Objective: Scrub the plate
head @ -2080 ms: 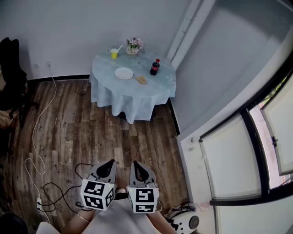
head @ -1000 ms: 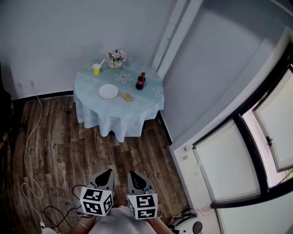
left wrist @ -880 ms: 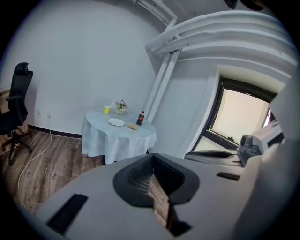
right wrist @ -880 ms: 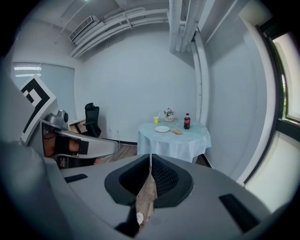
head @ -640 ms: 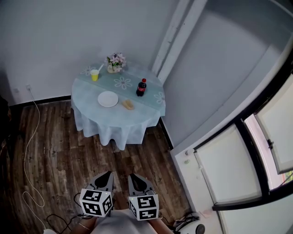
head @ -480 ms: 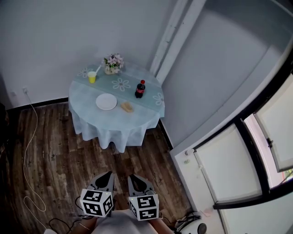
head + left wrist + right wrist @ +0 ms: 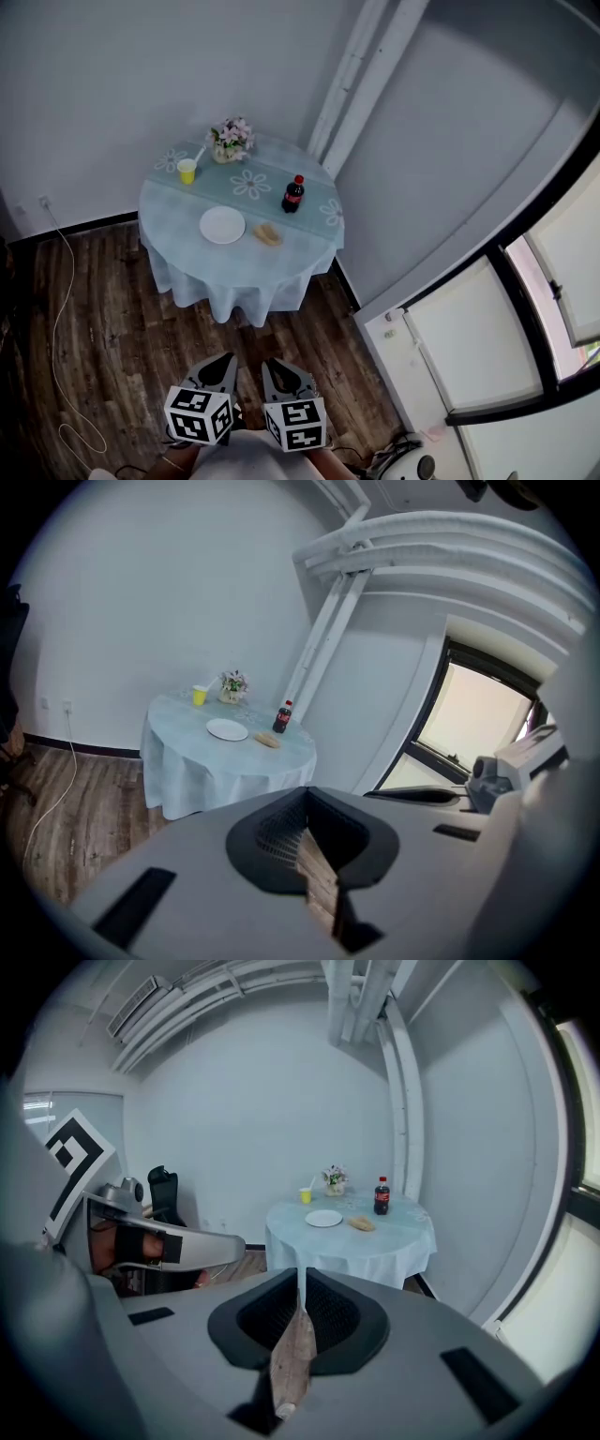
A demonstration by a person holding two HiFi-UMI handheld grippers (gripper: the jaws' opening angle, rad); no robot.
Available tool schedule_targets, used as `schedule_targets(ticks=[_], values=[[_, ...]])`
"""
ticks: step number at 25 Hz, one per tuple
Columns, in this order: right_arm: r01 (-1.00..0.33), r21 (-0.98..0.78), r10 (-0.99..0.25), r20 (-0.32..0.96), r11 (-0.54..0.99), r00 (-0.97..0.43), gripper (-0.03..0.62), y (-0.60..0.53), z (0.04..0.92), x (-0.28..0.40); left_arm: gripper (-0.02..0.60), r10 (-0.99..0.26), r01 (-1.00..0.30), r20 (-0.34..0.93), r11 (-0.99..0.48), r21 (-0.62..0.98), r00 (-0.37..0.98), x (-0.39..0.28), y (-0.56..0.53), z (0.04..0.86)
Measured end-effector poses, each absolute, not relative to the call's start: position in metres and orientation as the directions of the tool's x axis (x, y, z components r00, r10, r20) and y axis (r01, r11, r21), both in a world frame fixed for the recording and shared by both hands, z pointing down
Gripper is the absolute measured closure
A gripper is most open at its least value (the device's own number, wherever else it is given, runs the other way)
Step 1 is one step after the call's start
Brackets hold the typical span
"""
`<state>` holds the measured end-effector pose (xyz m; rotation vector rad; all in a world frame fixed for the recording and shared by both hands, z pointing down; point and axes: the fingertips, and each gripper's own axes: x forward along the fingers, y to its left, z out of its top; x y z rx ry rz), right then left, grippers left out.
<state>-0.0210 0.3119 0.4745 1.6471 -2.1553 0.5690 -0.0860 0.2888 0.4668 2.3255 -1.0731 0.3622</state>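
Near the plate (image 7: 222, 225), red-labelled bottle (image 7: 293, 195), print illegible

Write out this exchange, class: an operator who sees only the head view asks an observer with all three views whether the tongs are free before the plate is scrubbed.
Operator: From above I see only marker cubes. Are my left tongs holding anything?
Observer: No. In the left gripper view the left tongs are shut, with nothing between them.
Operator: And the right?
Observer: In the right gripper view the right tongs are shut and empty too.
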Motion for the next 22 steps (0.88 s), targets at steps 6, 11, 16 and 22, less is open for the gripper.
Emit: schedule_targets(ticks=[6,11,16,22], values=[[-0.966,-0.11,-0.822,0.508,0.235,-0.258,0.554,0.292,0.472,-0.032,0.572,-0.598,-0.748,0.449,-0.532,0.396,0.664,-0.096,0.274,0.469],[-0.964,-0.128,-0.819,0.508,0.234,-0.267,0.553,0.283,0.474,-0.04,0.572,-0.617,-0.755,0.438,-0.497,0.427,0.654,-0.109,0.261,0.469],[-0.965,-0.155,-0.816,0.515,0.211,-0.261,0.554,0.274,0.477,-0.036,0.572,-0.625,-0.76,0.442,-0.455,0.464,0.644,-0.116,0.248,0.473],[-0.958,-0.209,-0.821,0.499,0.198,-0.279,0.554,0.269,0.48,-0.035,0.572,-0.666,-0.792,0.442,-0.423,0.44,0.601,-0.125,0.241,0.476]])
